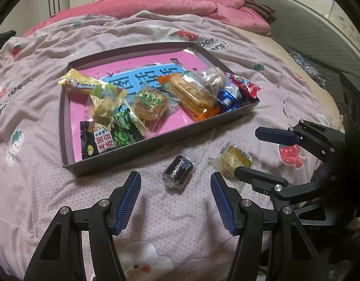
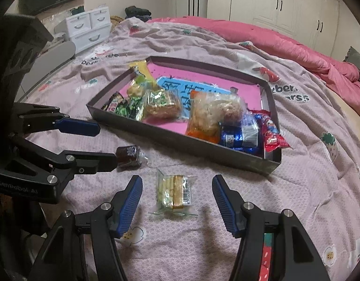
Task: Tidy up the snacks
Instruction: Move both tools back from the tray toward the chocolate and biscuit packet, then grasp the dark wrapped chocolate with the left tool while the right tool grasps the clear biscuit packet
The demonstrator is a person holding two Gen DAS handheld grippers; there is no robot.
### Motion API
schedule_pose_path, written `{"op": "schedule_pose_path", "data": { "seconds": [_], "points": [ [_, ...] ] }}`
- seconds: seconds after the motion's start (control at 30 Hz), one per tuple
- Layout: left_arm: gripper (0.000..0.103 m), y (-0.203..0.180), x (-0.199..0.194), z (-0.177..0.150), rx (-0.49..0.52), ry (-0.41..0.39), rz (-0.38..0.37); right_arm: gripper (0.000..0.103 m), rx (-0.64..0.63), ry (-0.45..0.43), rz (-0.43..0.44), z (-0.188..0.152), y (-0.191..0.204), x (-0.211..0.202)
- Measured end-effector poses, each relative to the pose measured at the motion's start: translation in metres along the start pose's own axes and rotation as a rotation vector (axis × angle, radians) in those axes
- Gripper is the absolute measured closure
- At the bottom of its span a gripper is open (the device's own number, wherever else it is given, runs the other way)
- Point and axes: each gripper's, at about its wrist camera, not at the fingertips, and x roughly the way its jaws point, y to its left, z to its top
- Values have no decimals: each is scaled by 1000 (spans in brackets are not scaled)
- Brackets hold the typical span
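Both your left tongs [image 1: 175,201] and right tongs [image 2: 177,202] stand apart, empty. The dark-wrapped round cake [image 1: 178,172] and clear-wrapped yellow pastry [image 2: 175,193] lie lower centre on the bed, outside the shallow dark cardboard tray [image 1: 156,144]. Next, close on each and lift.

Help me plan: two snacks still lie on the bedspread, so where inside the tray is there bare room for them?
The tray has bare pink floor along its far wall and far corner, and a strip along the near wall between the green pea packet and the orange cracker pack. Its right end, around the blue packets, is crowded.
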Motion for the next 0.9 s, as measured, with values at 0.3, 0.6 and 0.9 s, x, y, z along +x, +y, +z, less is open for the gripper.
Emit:
{"op": "schedule_pose_path", "data": {
  "seconds": [0.3,0.6,0.9],
  "points": [
    [39,4,12,-2,-20,36,-16,42,8,75,-12,-5,0,19],
    [39,3,20,-3,-14,52,-10,45,2,114,11,-6,3,39],
    [39,3,24,-2,-13,48,-10,57,-10,109,28,-4,2,43]
  ]
}}
